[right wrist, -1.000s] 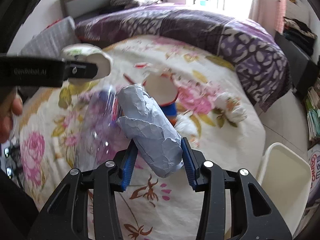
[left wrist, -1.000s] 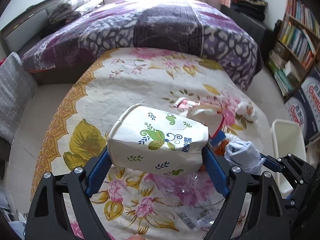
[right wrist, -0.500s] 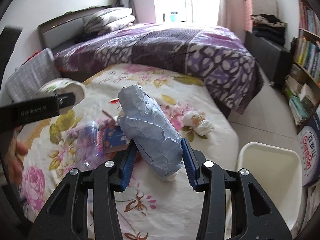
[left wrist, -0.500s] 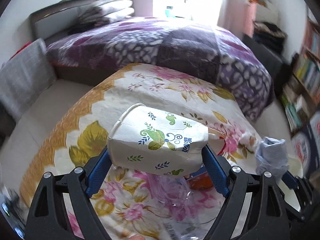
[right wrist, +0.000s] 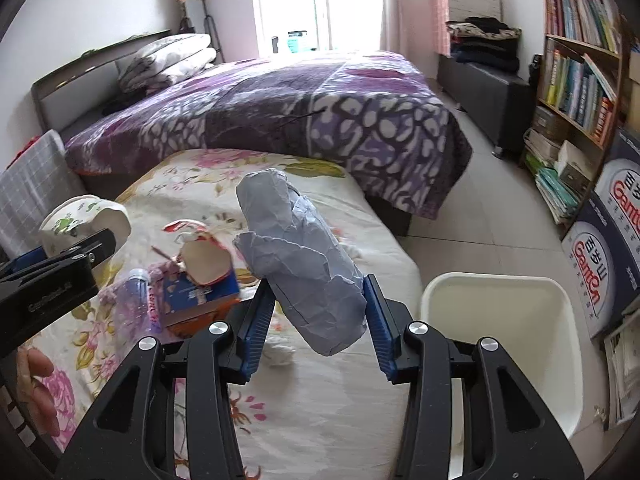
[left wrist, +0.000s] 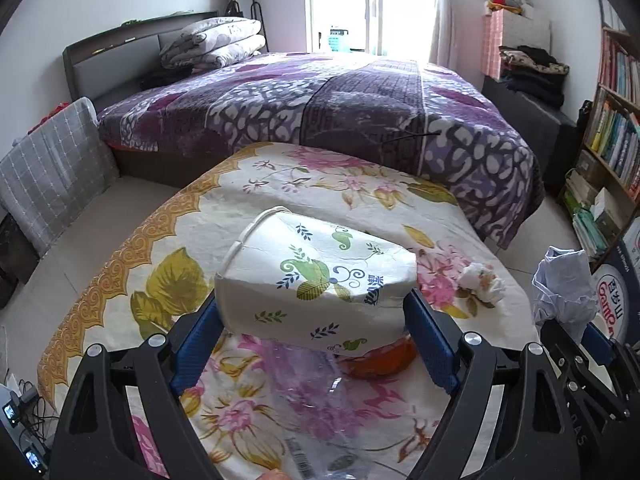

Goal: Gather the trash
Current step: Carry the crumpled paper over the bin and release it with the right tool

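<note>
We hold two pieces of trash off the floral-covered worktop (right wrist: 320,420). Our left gripper (left wrist: 316,320) has its fingers (left wrist: 198,334) spread wide and pressed on both sides of a crushed paper cup (left wrist: 312,280) printed with green leaves; the cup lies sideways between them. Our right gripper (right wrist: 316,320) has its fingers (right wrist: 380,324) part-way closed on a crumpled grey-blue paper wad (right wrist: 304,264), which sticks up toward 11 o'clock.

In the right wrist view, a white bin (right wrist: 508,332) stands on the floor at 3 o'clock of that wad, just beside the worktop edge. At 9 o'clock lie an orange-and-blue carton (right wrist: 200,300) and a clear plastic bottle (right wrist: 136,296). A white tissue ball (left wrist: 482,286) sits further out. Beyond, a bed with a purple blanket (right wrist: 280,112) fills the room, with a bookshelf (right wrist: 580,80) at 2 o'clock.
</note>
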Action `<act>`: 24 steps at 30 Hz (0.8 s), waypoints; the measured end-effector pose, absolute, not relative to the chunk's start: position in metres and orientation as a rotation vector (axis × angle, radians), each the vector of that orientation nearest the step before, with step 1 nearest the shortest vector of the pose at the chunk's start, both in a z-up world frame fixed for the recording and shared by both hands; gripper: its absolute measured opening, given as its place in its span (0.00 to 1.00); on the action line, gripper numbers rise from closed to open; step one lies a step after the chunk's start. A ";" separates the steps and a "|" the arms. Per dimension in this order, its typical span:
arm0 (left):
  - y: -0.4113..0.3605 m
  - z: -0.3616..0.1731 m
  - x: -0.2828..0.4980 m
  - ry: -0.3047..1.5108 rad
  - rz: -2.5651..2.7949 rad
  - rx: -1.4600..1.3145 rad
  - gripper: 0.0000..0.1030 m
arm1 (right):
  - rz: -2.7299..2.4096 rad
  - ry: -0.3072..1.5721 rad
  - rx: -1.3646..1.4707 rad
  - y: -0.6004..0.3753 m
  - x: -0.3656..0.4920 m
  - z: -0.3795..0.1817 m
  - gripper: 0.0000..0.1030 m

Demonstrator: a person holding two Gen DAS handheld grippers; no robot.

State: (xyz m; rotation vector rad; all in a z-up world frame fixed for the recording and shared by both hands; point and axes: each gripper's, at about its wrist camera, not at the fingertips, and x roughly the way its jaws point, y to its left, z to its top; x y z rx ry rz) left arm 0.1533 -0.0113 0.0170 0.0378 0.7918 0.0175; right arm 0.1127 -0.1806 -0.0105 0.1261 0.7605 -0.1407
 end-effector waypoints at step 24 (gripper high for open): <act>-0.108 0.018 0.133 0.794 -0.128 0.119 0.82 | -0.343 0.792 0.226 -0.265 0.081 -0.008 0.43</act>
